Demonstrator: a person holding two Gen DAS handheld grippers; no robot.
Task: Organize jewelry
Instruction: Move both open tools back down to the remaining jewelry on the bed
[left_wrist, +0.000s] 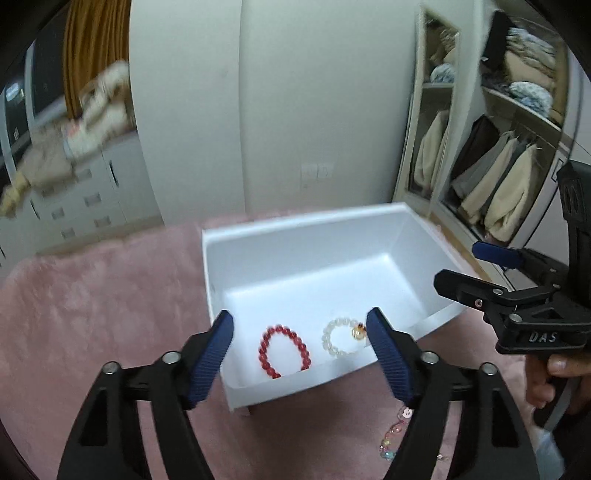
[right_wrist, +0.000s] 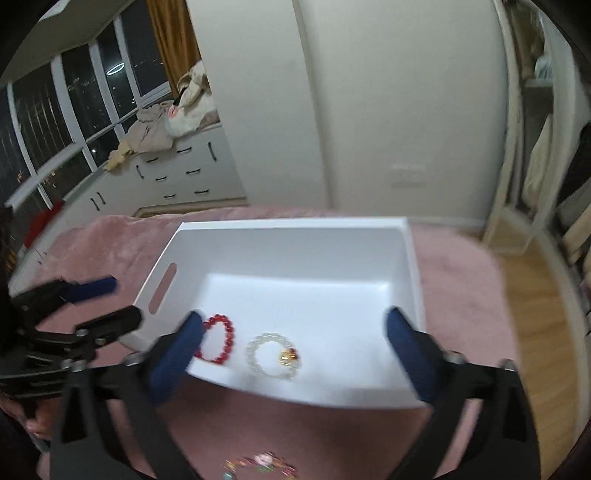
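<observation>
Both the left tool (left_wrist: 300, 334) and right tool (right_wrist: 295, 332) are hanging spread, empty, over the white bin (right_wrist: 369, 225), where a red bracelet (left_wrist: 284, 349) and a white bracelet (left_wrist: 341, 336) are lying; beads (left_wrist: 395, 432), blurred, are lying outside, perhaps another bracelet.

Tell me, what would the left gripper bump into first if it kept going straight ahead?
Probably the red bracelet on the floor of the white bin. The open left gripper points down into the bin, just over its near wall, though depth is hard to judge.
</observation>
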